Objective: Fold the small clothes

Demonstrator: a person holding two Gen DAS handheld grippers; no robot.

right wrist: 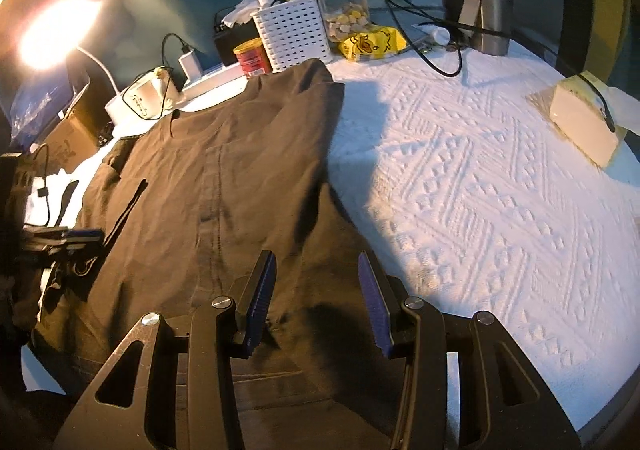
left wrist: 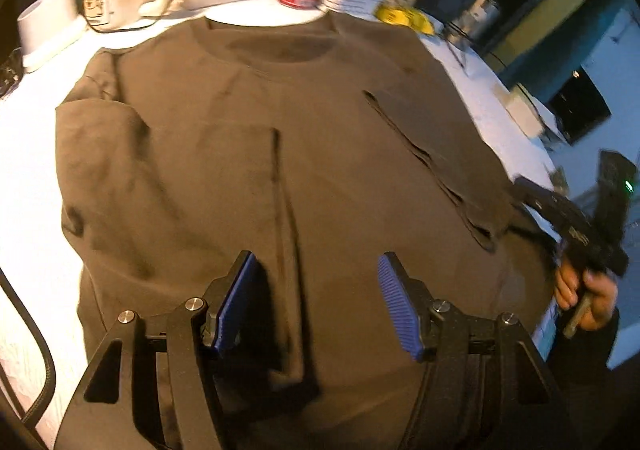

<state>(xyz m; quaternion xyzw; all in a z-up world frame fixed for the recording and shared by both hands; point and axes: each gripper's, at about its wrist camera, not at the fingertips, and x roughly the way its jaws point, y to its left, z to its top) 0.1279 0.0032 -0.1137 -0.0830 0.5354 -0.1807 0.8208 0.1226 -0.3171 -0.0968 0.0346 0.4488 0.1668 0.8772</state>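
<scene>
Below left hand-held gripper (left wrist: pixel 316 300), brown shirt (left wrist: pixel 248 137)

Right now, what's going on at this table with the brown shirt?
A person holding a two-finger gripper in each hand is folding a brown T-shirt spread on a white textured cloth. Both sleeves look already folded in over the body. The left gripper and the right gripper both hover open over the shirt's near end, gripping nothing. A red can and a white basket stand beyond the collar.
</scene>
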